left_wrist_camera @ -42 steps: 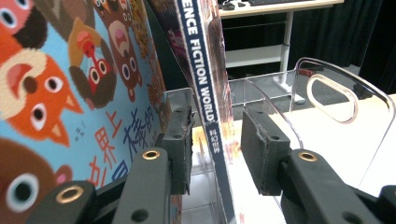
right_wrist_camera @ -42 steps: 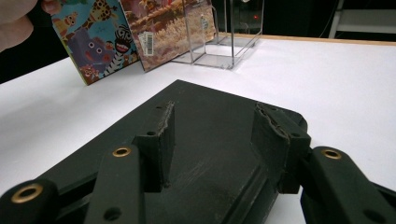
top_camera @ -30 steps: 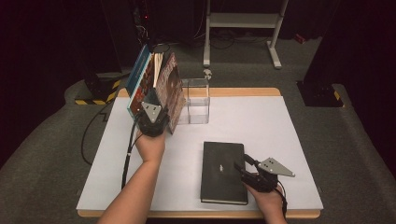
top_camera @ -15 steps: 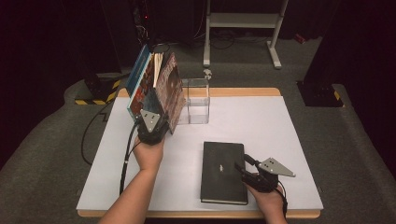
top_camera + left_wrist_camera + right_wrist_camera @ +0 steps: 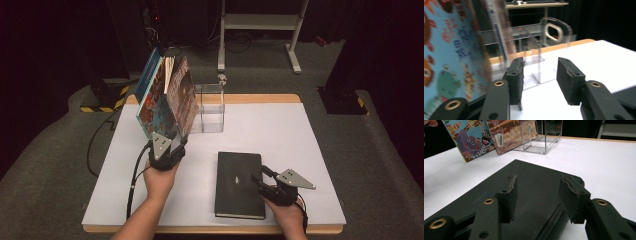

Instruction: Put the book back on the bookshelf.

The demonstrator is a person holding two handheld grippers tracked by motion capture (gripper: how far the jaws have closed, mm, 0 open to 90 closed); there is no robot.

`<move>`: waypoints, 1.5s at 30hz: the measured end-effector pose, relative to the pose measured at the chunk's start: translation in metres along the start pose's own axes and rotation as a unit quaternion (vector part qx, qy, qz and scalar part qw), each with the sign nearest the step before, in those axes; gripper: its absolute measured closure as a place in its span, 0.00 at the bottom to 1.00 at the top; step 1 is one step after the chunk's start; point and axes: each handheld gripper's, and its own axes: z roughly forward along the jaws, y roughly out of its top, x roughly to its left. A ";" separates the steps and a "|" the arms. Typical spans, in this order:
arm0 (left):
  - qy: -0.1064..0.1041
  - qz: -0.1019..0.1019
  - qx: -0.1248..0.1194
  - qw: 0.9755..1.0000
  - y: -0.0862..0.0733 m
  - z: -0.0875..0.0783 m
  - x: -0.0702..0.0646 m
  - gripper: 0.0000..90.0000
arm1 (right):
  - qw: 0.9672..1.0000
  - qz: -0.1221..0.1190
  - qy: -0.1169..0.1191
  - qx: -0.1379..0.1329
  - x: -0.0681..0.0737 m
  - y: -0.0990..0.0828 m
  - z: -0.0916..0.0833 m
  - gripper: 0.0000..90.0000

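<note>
A dark room with grey carpet is surrounding a white tabletop [image 5: 310,145] with a wooden edge. Picture books [image 5: 167,97] are leaning together at the tabletop's far left, tilted against a clear acrylic stand [image 5: 212,107] that is standing just to their right. The left claw [image 5: 167,150] is sitting at the near foot of those books; its jaws have just been opening, and in the left gripper view they are standing spread with bare tabletop between them, the bright cartoon cover [image 5: 451,62] just off to one side and not pinched. A black book [image 5: 240,184] is lying flat on the near right part of the tabletop, well apart from the leaning ones. The right claw [image 5: 264,176] is resting at that book's right edge. In the right gripper view its jaws are standing apart over the dark cover [image 5: 524,195], pressing on nothing.
</note>
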 end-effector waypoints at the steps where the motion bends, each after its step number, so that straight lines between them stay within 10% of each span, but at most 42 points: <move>1: -0.007 0.000 0.003 1.000 -0.001 -0.003 -0.001 0.62 | 1.000 0.001 0.000 0.001 0.000 0.000 0.000 0.54; 31: -0.102 0.011 0.079 0.992 -0.057 -0.046 0.002 0.56 | 0.998 -0.023 -0.040 0.037 0.000 -0.004 -0.001 0.46; 45: -0.132 -0.004 0.113 0.985 -0.066 -0.054 0.005 0.33 | 0.995 0.019 -0.025 0.093 0.011 -0.020 -0.014 0.38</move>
